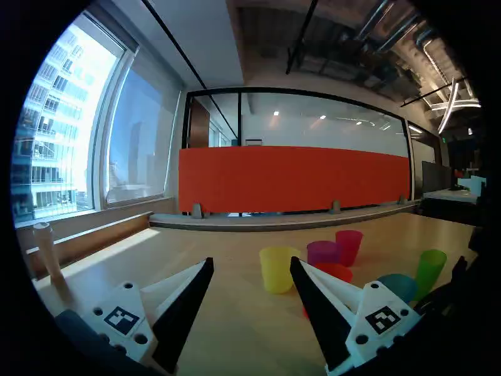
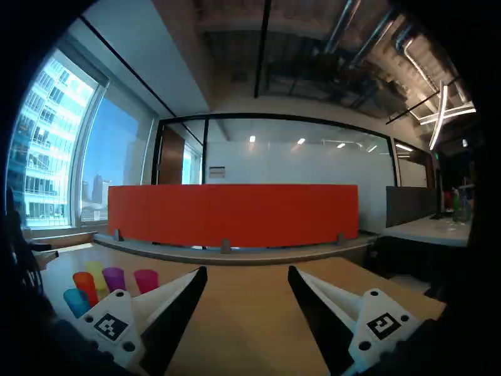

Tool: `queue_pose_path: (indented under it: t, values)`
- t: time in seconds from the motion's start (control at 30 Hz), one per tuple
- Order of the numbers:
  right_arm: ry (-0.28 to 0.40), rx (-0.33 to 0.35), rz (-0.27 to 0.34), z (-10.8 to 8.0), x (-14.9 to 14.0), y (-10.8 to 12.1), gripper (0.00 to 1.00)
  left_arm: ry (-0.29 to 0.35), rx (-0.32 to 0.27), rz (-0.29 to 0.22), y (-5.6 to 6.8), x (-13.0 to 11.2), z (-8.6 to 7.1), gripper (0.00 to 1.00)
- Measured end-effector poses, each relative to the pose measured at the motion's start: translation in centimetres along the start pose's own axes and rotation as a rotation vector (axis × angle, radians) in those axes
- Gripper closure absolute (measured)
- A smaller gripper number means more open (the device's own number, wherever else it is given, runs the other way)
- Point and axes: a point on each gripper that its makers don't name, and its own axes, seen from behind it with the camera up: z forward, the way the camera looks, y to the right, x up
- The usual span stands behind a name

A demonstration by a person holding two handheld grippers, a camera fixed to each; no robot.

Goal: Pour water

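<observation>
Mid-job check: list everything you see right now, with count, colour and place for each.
Table: one, light wood, beneath both grippers.
Cups: six, clustered on it: yellow cup, purple cup, pink cup, red cup, teal cup, green cup.
Partition: one, orange, along the table's far edge.
Window: large, at left, city buildings beyond.
Cylinder: one, pale, standing left by the window.
Left gripper: white body, black fingers, open, holding nothing.
Right gripper: same colours, open, holding nothing.

Lower right, a finger of the left gripper (image 1: 251,260) hides most of the red cup (image 1: 338,271) and the teal cup (image 1: 401,285) below its rim.
</observation>
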Motion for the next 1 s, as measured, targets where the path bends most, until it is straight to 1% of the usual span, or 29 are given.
queue_pose_path:
  t: [0.1, 0.3, 0.57, 0.87, 1.0]
  values:
    - [-0.001, 0.002, 0.019, 0.5, -0.5, -0.3, 0.0, 0.0, 0.0, 0.0, 0.0, 0.0, 0.0, 0.1]
    - [0.006, 0.001, 0.019, 1.5, -1.6, -0.8, 0.0, 0.0, 0.0, 0.0, -0.1, 0.0, 0.0, 0.1]
    - [-0.005, 0.005, 0.035, 2.1, -3.6, -1.1, 0.0, 0.0, 0.0, 0.0, 0.0, 0.0, 0.0, 0.1]
    - [-0.032, -0.004, 0.014, 2.3, -5.5, -0.5, 0.0, 0.0, 0.0, 0.0, 0.0, 0.0, 0.1, 0.1]
    - [-0.042, -0.015, 0.028, 2.2, -6.0, 0.1, 0.0, 0.0, 0.0, 0.0, 0.0, 0.0, 0.1, 0.1]
